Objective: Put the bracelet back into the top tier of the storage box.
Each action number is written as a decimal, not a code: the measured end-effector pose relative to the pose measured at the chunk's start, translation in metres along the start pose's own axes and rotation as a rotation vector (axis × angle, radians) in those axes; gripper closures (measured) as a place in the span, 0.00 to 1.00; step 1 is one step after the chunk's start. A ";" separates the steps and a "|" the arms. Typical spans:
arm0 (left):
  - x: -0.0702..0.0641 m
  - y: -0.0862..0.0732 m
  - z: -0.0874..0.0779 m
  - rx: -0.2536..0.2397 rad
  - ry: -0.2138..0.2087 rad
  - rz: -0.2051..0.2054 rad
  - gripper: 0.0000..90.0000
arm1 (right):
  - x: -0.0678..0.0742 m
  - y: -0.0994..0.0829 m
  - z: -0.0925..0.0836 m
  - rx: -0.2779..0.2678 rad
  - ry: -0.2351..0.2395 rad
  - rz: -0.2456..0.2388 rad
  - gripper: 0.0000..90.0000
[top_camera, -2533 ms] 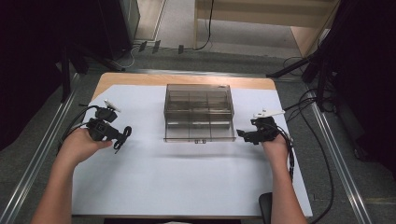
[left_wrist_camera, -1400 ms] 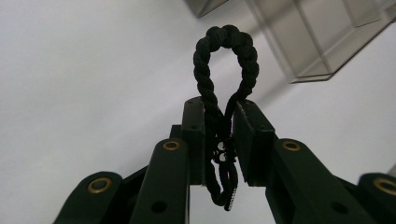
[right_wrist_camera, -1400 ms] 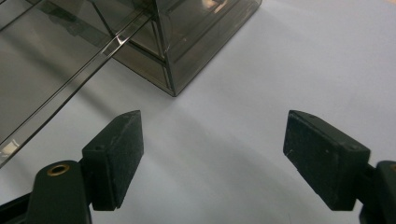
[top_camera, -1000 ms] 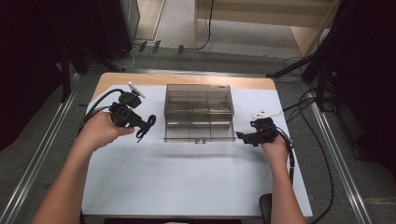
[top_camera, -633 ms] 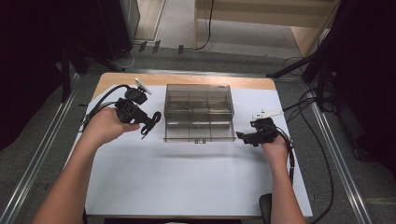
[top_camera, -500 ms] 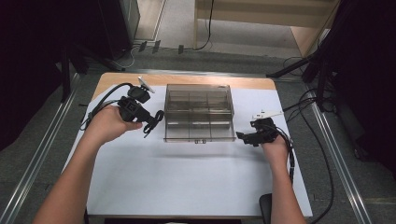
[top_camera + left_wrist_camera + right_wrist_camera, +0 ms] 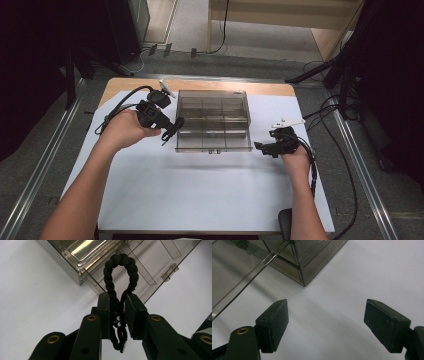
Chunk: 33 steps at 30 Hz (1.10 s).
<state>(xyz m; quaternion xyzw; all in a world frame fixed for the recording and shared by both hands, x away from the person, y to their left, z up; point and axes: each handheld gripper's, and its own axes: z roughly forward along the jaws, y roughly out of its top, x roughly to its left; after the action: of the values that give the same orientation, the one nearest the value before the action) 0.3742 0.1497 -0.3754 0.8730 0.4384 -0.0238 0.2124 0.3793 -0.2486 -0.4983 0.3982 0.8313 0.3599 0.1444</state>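
Observation:
A smoky clear plastic compartment box [image 7: 212, 120] stands on the white sheet at the table's middle back. My left gripper [image 7: 172, 131] hovers at the box's left side, shut on a black braided cord loop [image 7: 121, 277]. The loop [image 7: 176, 125] sticks out past the pads toward the box's corner [image 7: 82, 277]. My right gripper [image 7: 260, 147] rests on the sheet just right of the box's front right corner [image 7: 303, 281]. Its jaws stand wide apart with nothing between the pads [image 7: 274, 322].
The white sheet [image 7: 200, 195] covers most of the wooden table [image 7: 270, 89]. Black cables [image 7: 117, 107] trail from both grippers. Metal rails [image 7: 45, 165] run along both sides of the table on the floor.
My left hand has carried the cord loop up and right from the sheet's left side to the box's left edge. The right gripper has kept still.

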 end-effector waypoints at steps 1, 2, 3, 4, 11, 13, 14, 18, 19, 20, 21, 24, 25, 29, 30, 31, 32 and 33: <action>-0.001 0.001 0.001 -0.001 0.001 0.002 0.85 | 0.000 0.000 -0.001 -0.001 0.002 0.004 0.23; -0.002 0.002 0.001 -0.001 -0.002 0.005 0.85 | 0.001 -0.001 -0.001 -0.003 0.002 0.003 0.23; -0.003 0.003 0.001 -0.001 -0.006 0.009 0.85 | 0.000 -0.001 -0.002 -0.004 0.000 -0.001 0.23; -0.005 0.004 0.001 -0.001 -0.007 0.014 0.85 | 0.000 -0.002 -0.002 -0.003 0.000 0.002 0.23; -0.015 0.016 0.006 -0.003 -0.012 0.044 0.85 | 0.000 -0.003 -0.003 -0.003 0.004 0.002 0.23; -0.016 0.018 0.007 0.001 -0.011 0.051 0.85 | 0.000 -0.003 -0.003 -0.001 0.004 0.003 0.23; -0.017 0.019 0.009 -0.003 -0.008 0.050 0.85 | 0.000 -0.004 -0.003 0.000 0.002 0.003 0.23; -0.018 0.022 0.016 0.012 0.004 0.061 0.85 | 0.001 -0.004 -0.004 0.000 0.002 0.002 0.23; -0.018 0.022 0.017 0.014 0.005 0.064 0.85 | 0.001 -0.004 -0.004 0.000 0.002 0.004 0.23; -0.018 0.023 0.019 0.015 0.004 0.067 0.85 | 0.001 -0.004 -0.004 0.002 0.001 0.006 0.23; -0.019 0.023 0.020 0.013 0.005 0.072 0.85 | 0.001 -0.004 -0.004 0.002 0.001 0.005 0.23; -0.021 0.025 0.024 0.016 0.003 0.081 0.85 | 0.001 -0.005 -0.004 0.001 0.001 0.003 0.23; -0.021 0.026 0.025 0.016 0.000 0.086 0.85 | 0.001 -0.005 -0.004 0.001 0.002 0.004 0.23; -0.018 0.029 0.034 0.021 0.007 0.086 0.85 | 0.001 -0.005 -0.005 0.000 0.000 0.001 0.23; -0.017 0.029 0.035 0.024 0.013 0.088 0.85 | 0.001 -0.005 -0.005 0.000 0.000 0.001 0.23; -0.017 0.029 0.036 0.028 0.019 0.086 0.85 | 0.001 -0.006 -0.005 0.000 0.001 0.003 0.23; -0.018 0.028 0.038 0.030 0.028 0.093 0.85 | 0.001 -0.006 -0.005 0.001 0.000 0.005 0.23; -0.019 0.027 0.039 0.030 0.026 0.093 0.85 | 0.000 -0.006 -0.006 0.001 -0.001 0.004 0.23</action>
<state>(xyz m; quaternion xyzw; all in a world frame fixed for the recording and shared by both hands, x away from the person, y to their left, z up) 0.3892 0.1057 -0.3970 0.8958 0.3996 -0.0093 0.1944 0.3729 -0.2535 -0.4986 0.4001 0.8307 0.3594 0.1439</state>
